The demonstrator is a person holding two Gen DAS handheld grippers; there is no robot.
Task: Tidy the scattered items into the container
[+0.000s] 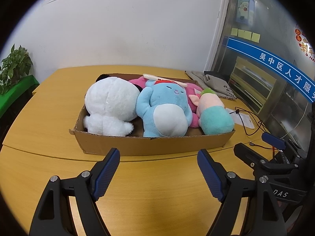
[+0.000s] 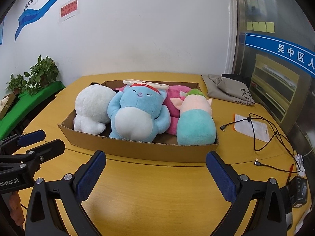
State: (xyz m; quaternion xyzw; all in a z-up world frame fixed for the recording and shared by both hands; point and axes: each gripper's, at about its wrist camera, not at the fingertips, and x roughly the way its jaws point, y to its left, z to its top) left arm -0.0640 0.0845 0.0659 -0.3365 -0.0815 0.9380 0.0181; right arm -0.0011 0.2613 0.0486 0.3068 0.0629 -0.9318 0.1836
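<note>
Filling cardboard box [image 1: 155, 144], pastel plush toys [image 1: 164, 110]

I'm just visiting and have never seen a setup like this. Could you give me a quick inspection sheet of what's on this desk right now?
Surface: wooden table, bare in front of both grippers.
Job's things: cardboard box holding a white plush, a blue plush, a pink plush and a teal-and-pink plush; a white stick-like thing lies across the top at the back.
Clutter: grey cloth bag, white packet, small black box.
Grippers: left gripper and right gripper both open, empty, short of the box.
Cables: black cable loose to the right of the box, white power strip.
Surroundings: white wall, potted plants, glass door.
</note>
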